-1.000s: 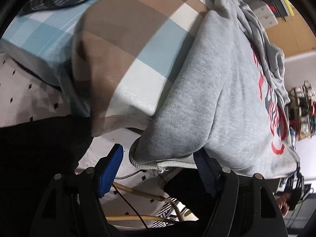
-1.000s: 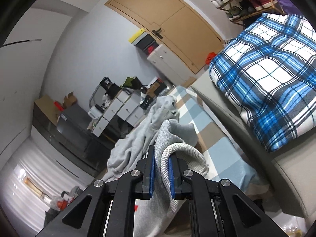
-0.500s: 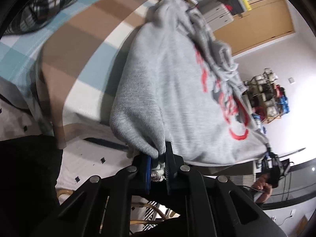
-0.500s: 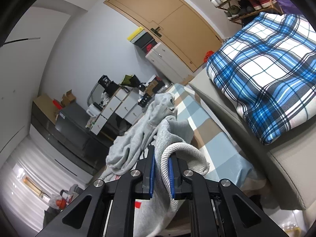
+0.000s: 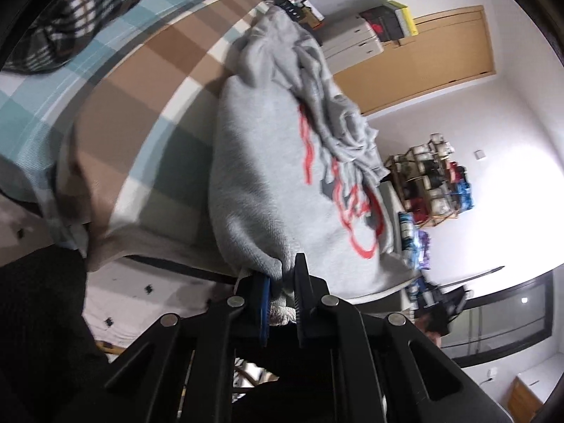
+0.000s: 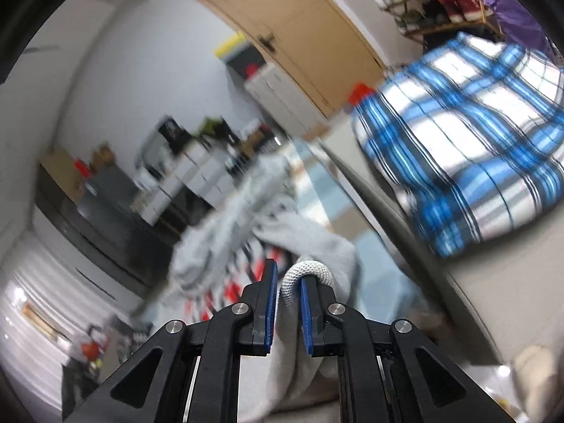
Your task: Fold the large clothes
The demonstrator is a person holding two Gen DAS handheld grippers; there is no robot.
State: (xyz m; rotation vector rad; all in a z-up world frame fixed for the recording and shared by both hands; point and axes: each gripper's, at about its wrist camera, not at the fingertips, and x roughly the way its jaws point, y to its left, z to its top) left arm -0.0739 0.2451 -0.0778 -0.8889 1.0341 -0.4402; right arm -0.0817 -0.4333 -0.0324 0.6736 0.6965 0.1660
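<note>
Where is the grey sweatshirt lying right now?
In the left wrist view, the grey sweatshirt lies mid-frame on the checked bedspread, its hem clamped in the left gripper.

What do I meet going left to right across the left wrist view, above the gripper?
Dark plaid pillow → checked bedsheet → grey sweatshirt with red print, its hem clamped in the left gripper → shoe rack against the white wall.
</note>
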